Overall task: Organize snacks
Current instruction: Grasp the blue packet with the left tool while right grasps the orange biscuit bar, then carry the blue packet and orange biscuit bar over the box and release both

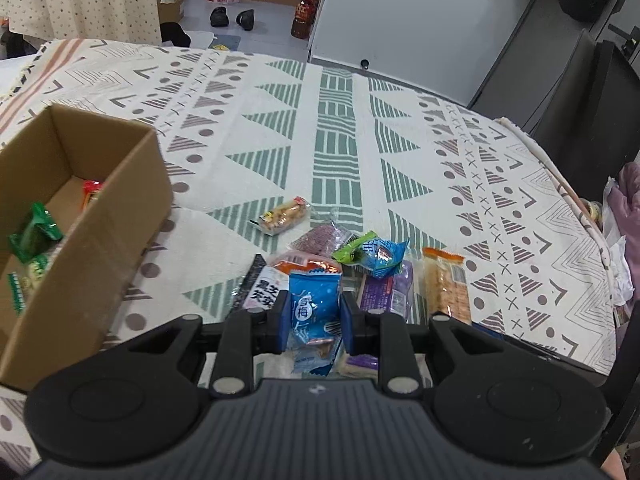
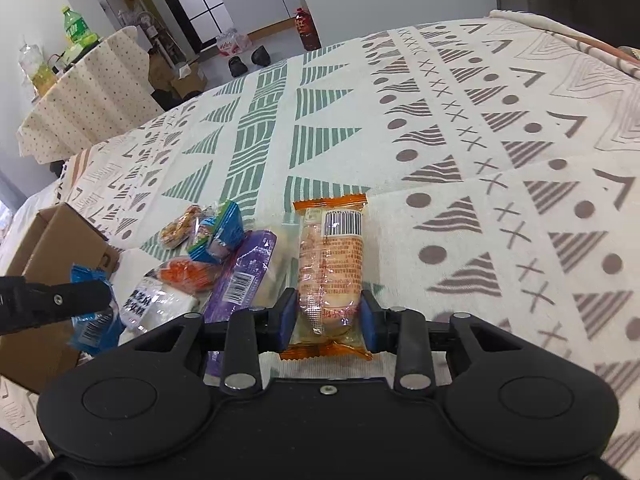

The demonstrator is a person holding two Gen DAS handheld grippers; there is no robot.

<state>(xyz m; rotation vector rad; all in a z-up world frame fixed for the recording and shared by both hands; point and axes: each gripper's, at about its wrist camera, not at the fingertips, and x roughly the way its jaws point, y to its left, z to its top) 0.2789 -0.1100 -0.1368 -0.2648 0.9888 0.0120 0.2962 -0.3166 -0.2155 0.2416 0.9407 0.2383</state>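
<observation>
Left wrist view: left tool (image 1: pixel 314 316) clamps a blue packet (image 1: pixel 314 304); right tool (image 2: pixel 329 316) clamps an orange packet (image 2: pixel 331 264).

Far half of tabletop (image 1: pixel 340 120) wide open. Snack pile (image 1: pixel 344 264) clutters near middle, box (image 1: pixel 104 240) walls off left side. Right of pile open too.

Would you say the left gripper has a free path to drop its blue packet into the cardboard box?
Probably yes. The left gripper grips the blue packet, and the cardboard box sits open-topped just to its left, with only bare tablecloth between them. It would need lifting over the box wall.
</observation>
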